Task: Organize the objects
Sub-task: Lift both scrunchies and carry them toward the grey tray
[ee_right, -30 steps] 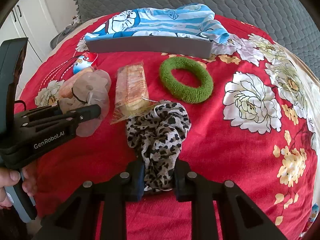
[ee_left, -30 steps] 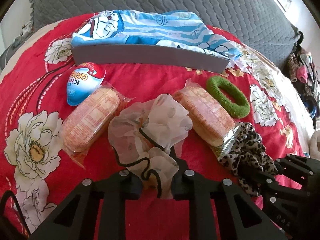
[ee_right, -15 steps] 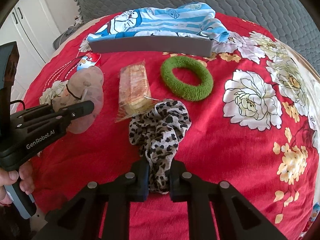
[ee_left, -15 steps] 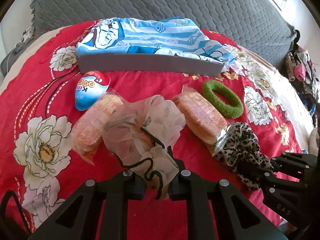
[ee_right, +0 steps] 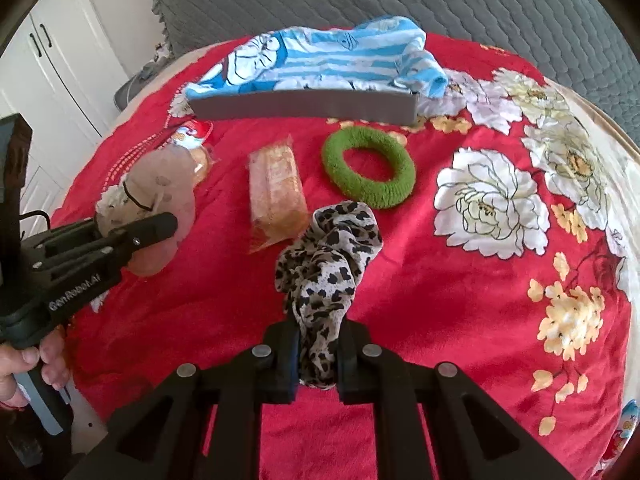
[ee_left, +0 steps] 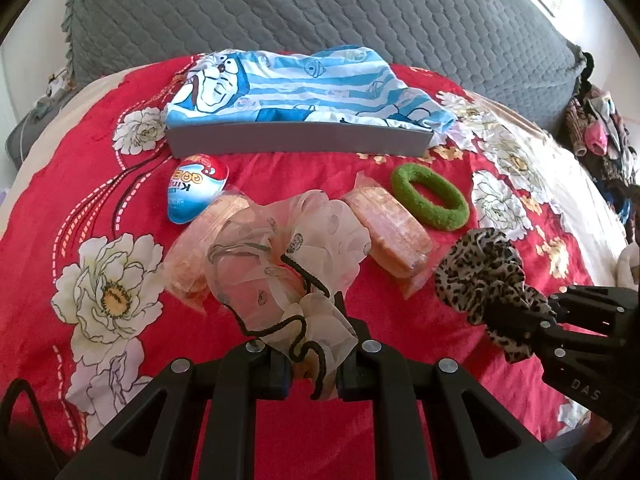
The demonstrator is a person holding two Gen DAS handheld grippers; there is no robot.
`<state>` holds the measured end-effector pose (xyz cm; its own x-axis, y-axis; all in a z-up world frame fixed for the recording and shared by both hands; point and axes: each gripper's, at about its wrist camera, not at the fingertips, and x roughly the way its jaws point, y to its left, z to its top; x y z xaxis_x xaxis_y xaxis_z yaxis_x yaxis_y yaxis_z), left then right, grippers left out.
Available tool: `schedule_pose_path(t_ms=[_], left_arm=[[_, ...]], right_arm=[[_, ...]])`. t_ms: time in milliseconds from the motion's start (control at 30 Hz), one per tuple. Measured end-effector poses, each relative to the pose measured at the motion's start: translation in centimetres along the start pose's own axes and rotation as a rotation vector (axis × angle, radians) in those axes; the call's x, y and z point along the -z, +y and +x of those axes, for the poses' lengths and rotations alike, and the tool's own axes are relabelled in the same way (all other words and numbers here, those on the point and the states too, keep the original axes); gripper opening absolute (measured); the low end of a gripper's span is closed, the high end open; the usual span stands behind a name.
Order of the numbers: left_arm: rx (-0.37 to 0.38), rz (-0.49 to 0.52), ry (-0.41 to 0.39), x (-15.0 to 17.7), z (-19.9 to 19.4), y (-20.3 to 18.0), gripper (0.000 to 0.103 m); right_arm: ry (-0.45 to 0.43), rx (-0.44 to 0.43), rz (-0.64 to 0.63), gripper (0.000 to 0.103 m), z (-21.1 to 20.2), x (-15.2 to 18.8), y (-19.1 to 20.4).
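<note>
Both grippers are clamped on hair ties over the red flowered bed (ee_left: 100, 208). The left gripper (ee_left: 310, 368) has its fingers pinched on the sheer scrunchie (ee_left: 288, 256), whose bulk hangs in front of one snack pack (ee_left: 200, 248). The right gripper (ee_right: 316, 364) has its fingers closed on the leopard scrunchie (ee_right: 328, 256). Between them lies a second snack pack (ee_right: 276, 192); the green ring (ee_right: 368, 168) sits just beyond, near the grey box (ee_right: 304, 106).
</note>
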<state>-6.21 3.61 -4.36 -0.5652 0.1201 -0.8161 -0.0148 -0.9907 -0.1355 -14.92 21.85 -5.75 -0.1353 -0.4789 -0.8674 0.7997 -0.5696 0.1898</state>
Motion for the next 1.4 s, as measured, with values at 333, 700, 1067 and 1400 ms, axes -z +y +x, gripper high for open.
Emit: schedule_pose_path(t_ms=[333,700,1067,1400], left_arm=[[-0.016,0.022,-0.028,0.0,-2.1,-0.8,0.015],[-0.018,0.025,-0.064,-0.1,-4.8,-0.9,0.015],[-0.026,-0.013,-0.147,-1.0,-8.6,0.3,0.015],[-0.055,-0.037,-0.195,-1.6,-10.1,0.5,0.015]], right_arm=[[-0.062,-0.029,-0.017,0.013,-2.4,0.4,1.0],[-0.146,-0.048,-0.042,0.013,-5.4,1.0,3.1],[-0.271,-0.022,-0.08,0.013,-8.8,-0.3,6.1],[-0.343,-0.019,-0.047,0.013,-10.8,-1.8,6.7]])
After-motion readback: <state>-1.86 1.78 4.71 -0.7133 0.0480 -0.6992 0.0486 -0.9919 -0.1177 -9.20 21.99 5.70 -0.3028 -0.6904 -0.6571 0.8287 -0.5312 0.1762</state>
